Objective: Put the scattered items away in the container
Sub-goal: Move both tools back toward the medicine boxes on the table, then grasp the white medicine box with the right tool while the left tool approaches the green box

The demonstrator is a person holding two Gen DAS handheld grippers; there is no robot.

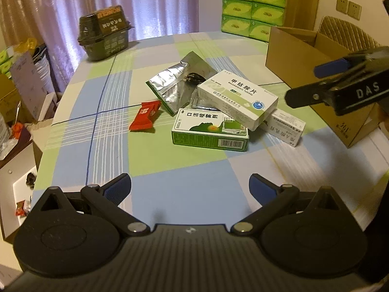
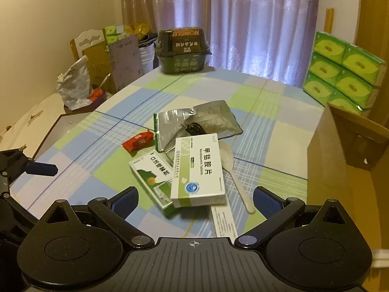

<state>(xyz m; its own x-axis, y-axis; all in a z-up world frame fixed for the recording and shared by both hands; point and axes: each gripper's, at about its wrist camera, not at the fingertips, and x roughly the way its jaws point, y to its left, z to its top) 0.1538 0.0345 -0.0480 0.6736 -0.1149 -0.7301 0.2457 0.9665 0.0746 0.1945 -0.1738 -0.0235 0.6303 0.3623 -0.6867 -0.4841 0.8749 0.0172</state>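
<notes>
A heap of items lies mid-table: a white-and-green tablet box (image 1: 237,97) (image 2: 198,170) rests across a green spray box (image 1: 210,129) (image 2: 153,177) and a narrow white box (image 1: 284,126) (image 2: 223,221). Behind them are silver foil pouches (image 1: 170,87) (image 2: 209,118); a red candy packet (image 1: 144,115) (image 2: 138,141) lies to the left. A white spoon (image 2: 231,168) lies beside the tablet box. The open cardboard box (image 1: 304,56) (image 2: 340,170) stands at the right. My left gripper (image 1: 190,187) is open and empty, short of the heap. My right gripper (image 2: 195,199) (image 1: 308,82) hovers open, empty, close over the tablet box.
A dark green lidded tub (image 1: 104,34) (image 2: 182,48) sits at the table's far edge. Stacked green tissue packs (image 1: 252,9) (image 2: 345,70) stand behind the cardboard box. Bags and boxes (image 2: 73,85) crowd the floor past the left table edge.
</notes>
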